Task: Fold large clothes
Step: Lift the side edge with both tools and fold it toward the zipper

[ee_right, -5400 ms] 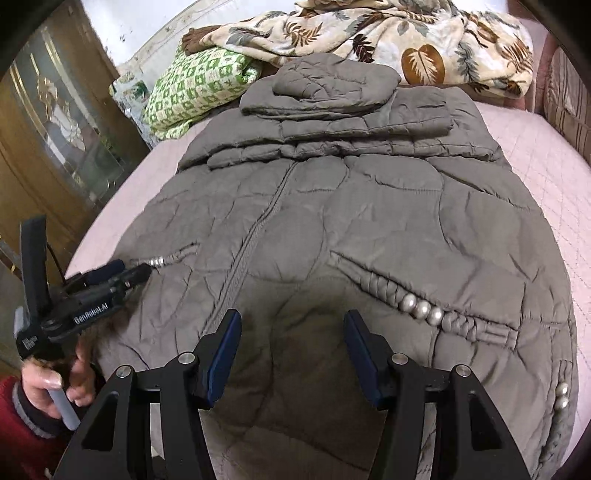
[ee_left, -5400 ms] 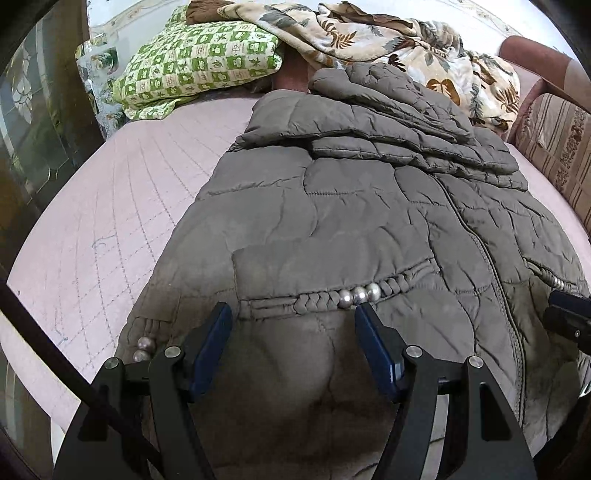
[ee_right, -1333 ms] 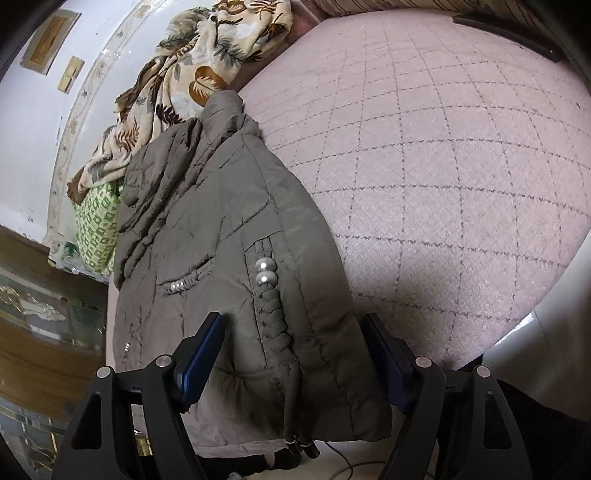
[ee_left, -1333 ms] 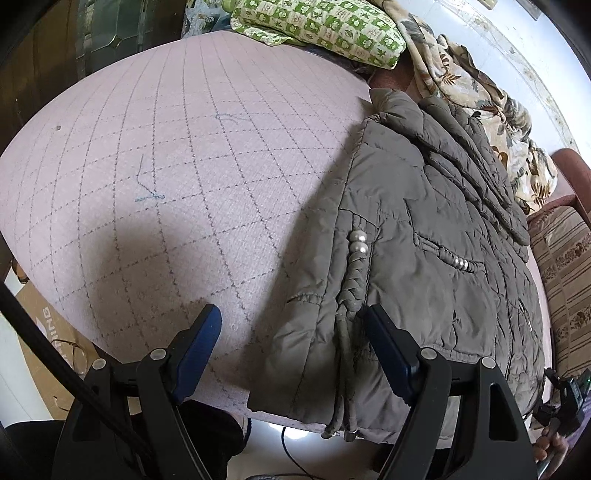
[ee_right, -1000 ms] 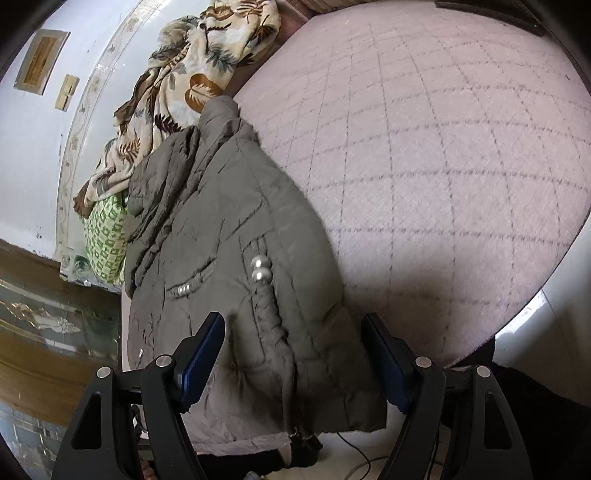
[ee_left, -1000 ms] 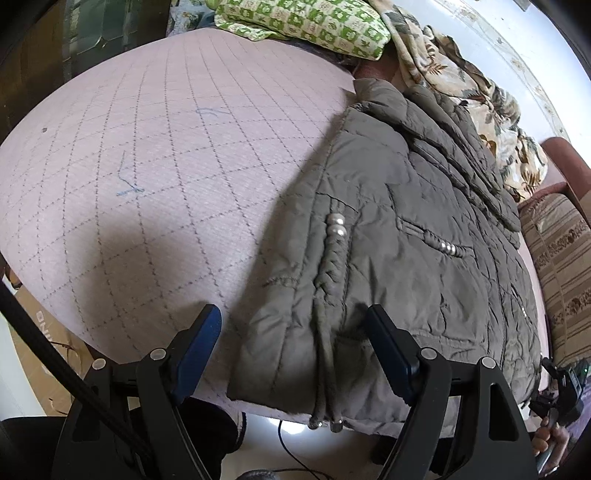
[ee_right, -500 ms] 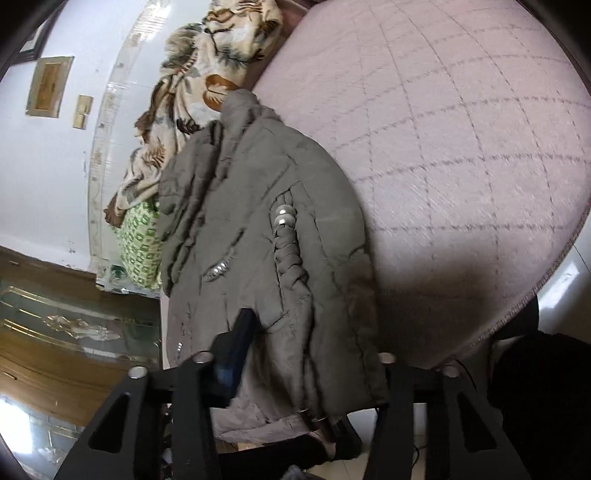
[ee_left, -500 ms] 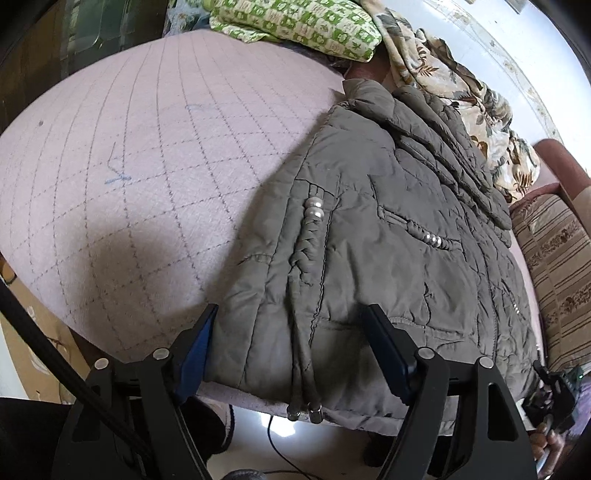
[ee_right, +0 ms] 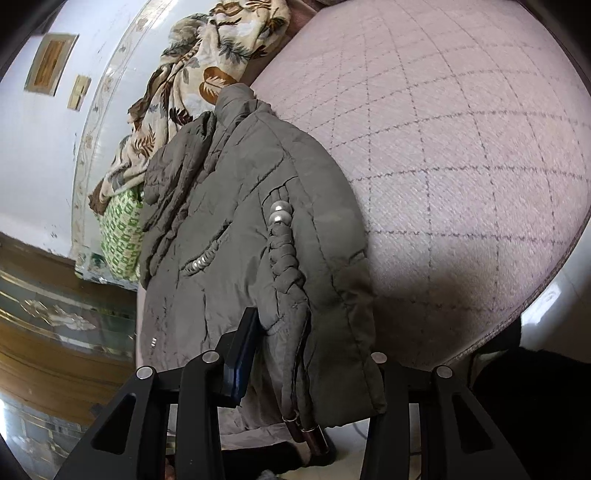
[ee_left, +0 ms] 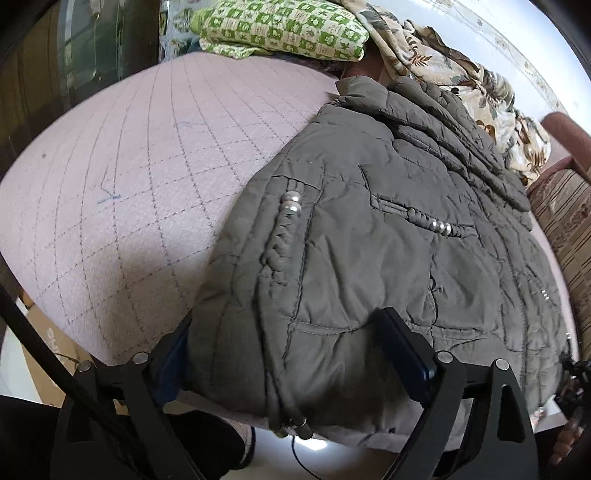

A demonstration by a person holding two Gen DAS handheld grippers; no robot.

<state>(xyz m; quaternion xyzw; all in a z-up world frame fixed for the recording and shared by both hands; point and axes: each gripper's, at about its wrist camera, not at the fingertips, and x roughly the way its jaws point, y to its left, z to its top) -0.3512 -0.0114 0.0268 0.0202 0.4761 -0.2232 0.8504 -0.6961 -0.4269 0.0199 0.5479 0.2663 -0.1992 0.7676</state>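
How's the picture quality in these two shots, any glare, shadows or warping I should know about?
Left wrist view: heavy fisheye bulge on the pink bedspread, a dark shadow beside the jacket, washed-out sky at top right. Right wrist view: the same warping, tilted; bright wall and floor glare, shadow beside the jacket hem; both fairly sharp.

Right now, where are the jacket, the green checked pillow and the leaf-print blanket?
jacket [ee_left: 369,206]: left wrist view, on its quilted front.
green checked pillow [ee_left: 280,29]: left wrist view, on its top face.
leaf-print blanket [ee_right: 207,48]: right wrist view, on its bunched middle.
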